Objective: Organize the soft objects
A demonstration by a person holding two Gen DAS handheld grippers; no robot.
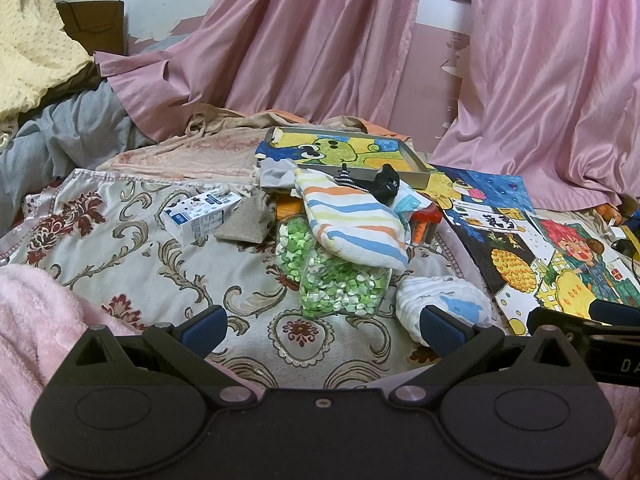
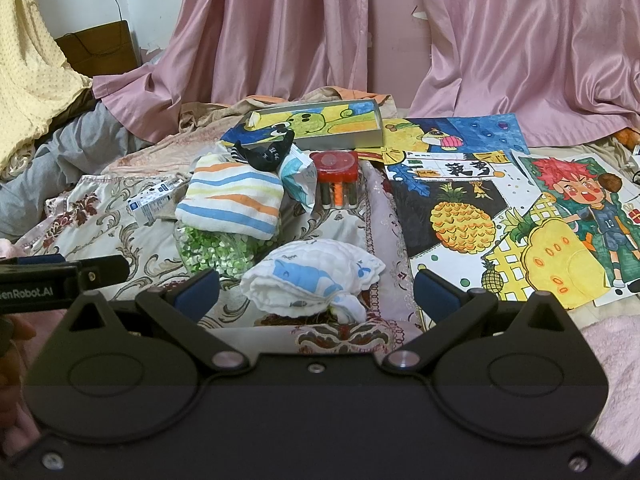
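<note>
Left gripper [image 1: 322, 326] jaws spread wide, nothing between them, over the patterned bedspread [image 1: 132, 248]. Right gripper [image 2: 316, 290] jaws also spread, w/ the white dolphin-print cloth [image 2: 312, 280] lying just beyond and between the fingers, not touching. Farther back: striped towel [image 2: 232, 200] atop a clear jar of green bits [image 2: 216, 250], black sock [image 2: 266, 154] behind it. Drawings [image 2: 472, 208] at right.

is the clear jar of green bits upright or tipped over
Tipped over. The clear jar lies on its side on the patterned bedspread, its length pointing toward the camera, with the striped towel draped over its far end.
</note>
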